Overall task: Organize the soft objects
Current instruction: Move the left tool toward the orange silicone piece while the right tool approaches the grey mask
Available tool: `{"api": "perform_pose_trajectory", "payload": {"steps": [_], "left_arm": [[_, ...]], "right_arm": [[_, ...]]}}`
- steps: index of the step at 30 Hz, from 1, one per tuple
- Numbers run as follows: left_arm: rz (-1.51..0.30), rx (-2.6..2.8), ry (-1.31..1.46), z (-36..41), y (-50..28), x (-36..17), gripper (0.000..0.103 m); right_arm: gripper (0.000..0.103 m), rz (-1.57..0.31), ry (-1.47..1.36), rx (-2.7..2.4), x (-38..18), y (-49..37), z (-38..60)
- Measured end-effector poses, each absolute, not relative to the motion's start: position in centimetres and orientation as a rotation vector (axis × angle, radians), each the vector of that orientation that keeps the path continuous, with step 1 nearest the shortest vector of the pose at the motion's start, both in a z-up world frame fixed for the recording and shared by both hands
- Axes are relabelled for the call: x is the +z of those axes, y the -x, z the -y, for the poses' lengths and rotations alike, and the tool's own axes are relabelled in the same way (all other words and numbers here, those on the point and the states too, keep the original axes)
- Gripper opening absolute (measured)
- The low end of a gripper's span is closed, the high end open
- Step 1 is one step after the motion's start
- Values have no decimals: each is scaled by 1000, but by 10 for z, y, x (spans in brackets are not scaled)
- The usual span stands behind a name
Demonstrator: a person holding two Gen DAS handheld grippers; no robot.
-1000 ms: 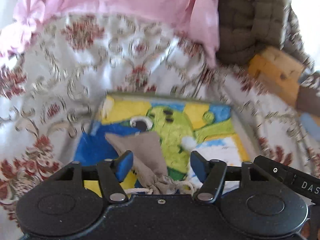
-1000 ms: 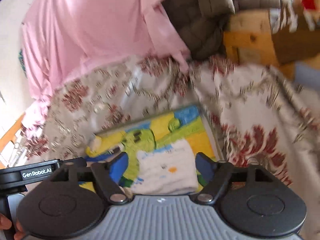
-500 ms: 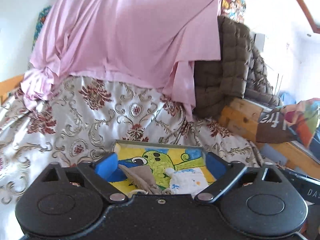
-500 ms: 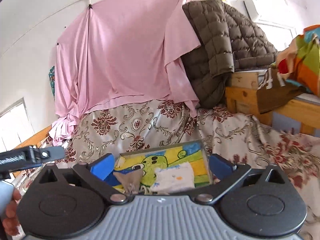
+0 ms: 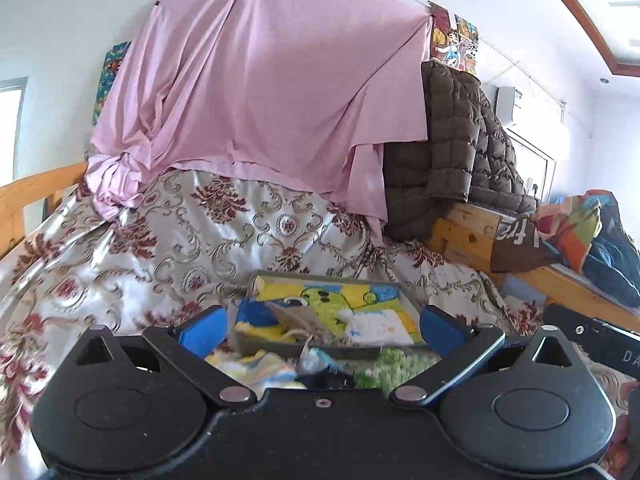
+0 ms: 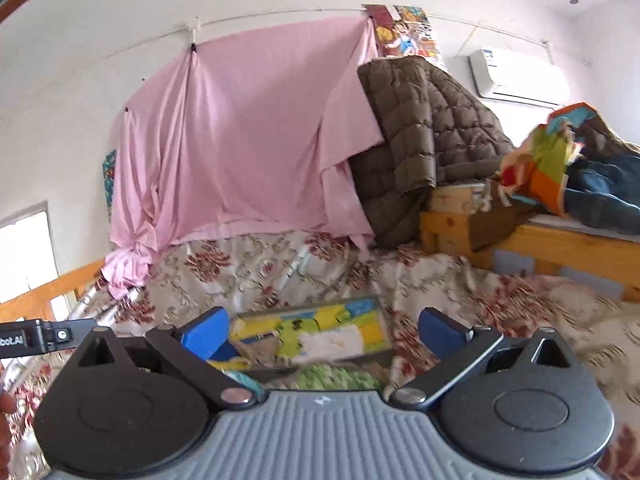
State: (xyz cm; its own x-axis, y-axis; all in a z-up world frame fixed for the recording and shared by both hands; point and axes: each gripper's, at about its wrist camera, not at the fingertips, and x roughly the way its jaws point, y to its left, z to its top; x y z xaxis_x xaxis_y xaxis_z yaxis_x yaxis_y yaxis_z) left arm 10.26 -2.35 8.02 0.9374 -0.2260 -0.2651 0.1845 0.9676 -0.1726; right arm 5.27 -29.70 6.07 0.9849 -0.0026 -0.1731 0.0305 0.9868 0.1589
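A shallow tray (image 5: 320, 277) with a yellow, green and blue cartoon print lies on the floral bedspread; it also shows in the right wrist view (image 6: 362, 302). In it lie a beige drawstring pouch (image 5: 302, 320) and a white folded cloth (image 5: 376, 322). In front of the tray lie a yellow-and-white soft item (image 5: 256, 366) and a green fuzzy one (image 5: 394, 364). My left gripper (image 5: 320, 326) is open and empty, held back from the tray. My right gripper (image 6: 322, 328) is also open and empty, with the green item (image 6: 340, 378) just below it.
The floral bedspread (image 5: 160, 240) covers the bed. A pink sheet (image 5: 260, 92) hangs on the wall behind, a brown quilted jacket (image 5: 452, 148) beside it. A wooden bed frame (image 5: 472, 236) with colourful bedding (image 5: 576, 224) stands at the right.
Both grippers have opened wider and pulled up and back from the tray. The pouch and white cloth stay in the tray. More soft items now show in front of it.
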Motion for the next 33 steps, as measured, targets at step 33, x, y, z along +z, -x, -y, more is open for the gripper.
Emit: {"api": "perform_pose_trajectory", "payload": {"steps": [33], "left_arm": [[-675, -381, -92, 52, -59, -18, 102]], "right_arm": [[103, -742, -325, -69, -5, -57, 305]]}}
